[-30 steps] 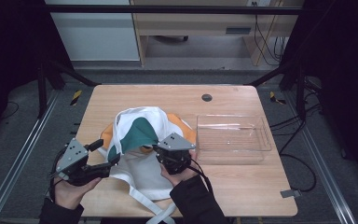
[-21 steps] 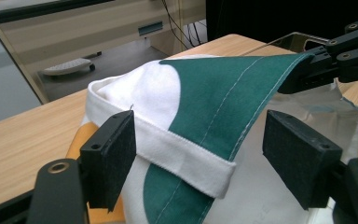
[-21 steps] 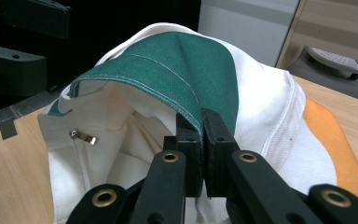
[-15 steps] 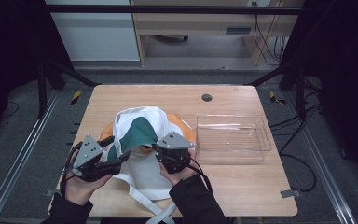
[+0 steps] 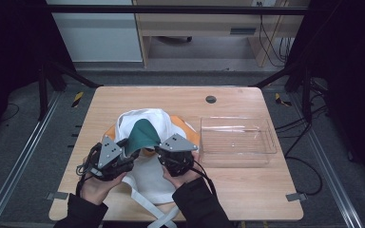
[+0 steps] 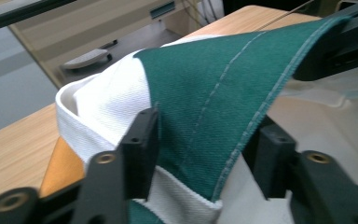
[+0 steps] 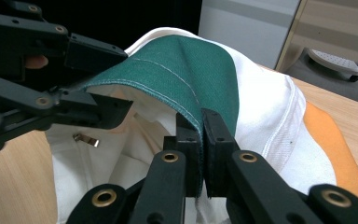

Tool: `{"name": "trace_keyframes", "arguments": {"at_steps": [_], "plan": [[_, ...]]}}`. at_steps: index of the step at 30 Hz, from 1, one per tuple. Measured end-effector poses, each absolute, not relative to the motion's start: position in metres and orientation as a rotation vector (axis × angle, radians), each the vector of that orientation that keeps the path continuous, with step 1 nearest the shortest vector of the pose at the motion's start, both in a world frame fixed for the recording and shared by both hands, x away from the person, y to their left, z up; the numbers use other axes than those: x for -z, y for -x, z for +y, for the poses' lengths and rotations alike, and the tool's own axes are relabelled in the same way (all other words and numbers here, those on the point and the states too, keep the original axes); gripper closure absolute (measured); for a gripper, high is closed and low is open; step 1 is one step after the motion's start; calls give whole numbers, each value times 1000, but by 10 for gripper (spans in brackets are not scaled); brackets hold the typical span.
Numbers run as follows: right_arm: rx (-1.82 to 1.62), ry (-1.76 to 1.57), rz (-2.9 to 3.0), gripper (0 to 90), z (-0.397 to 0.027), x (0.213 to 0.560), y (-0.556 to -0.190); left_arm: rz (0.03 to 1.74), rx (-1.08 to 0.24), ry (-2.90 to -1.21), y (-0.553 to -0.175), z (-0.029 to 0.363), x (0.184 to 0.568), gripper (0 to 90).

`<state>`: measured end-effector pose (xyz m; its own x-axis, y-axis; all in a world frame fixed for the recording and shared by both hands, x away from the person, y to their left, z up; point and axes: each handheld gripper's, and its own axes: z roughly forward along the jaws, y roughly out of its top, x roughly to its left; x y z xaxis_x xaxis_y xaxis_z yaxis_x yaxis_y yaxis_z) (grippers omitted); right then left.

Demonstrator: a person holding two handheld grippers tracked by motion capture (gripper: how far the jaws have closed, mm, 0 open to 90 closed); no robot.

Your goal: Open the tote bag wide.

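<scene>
now both grippers at green panel (image 5: 145, 134) edge, tray (image 5: 266, 142) beside.

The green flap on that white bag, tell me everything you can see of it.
The green flap is a woven cloth panel with pale stitching along its hemmed edge, part of a white bag with orange trim and white straps, lying on the wooden table. It is lifted up off the bag. The right gripper is shut on its edge; the left gripper has just been closing around the other end, the flap between its jaws.
</scene>
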<state>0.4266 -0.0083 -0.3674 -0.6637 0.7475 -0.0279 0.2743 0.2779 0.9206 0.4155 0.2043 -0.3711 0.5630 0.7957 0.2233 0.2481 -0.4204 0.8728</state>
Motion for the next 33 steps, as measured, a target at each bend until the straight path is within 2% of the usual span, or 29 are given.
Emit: {"name": "trace_keyframes", "arguments": {"at_steps": [8,9,10,14,23,29,33], "plan": [[-1357,-908,2101,865,-6,369,-426,841,-828,-1958,-416,202,376,721],[-1353,-904,2102,864,-6,370,-426,844,-822,-1955,-416,202,376,721],[-1352,-898,2106,858,-5,371,-426,845,-811,-1954,-417,203,376,783],[-1349,-888,2111,822,-4,373,-425,858,-788,-1942,-418,204,377,846],[-1351,-834,2130,749,-17,372,-412,885,-736,-1913,-419,207,377,863],[-1375,-826,2147,822,-38,373,-394,892,-735,-1903,-419,207,377,863],[-1353,-856,2188,900,-51,389,-387,893,-734,-1899,-418,207,377,864]]}}
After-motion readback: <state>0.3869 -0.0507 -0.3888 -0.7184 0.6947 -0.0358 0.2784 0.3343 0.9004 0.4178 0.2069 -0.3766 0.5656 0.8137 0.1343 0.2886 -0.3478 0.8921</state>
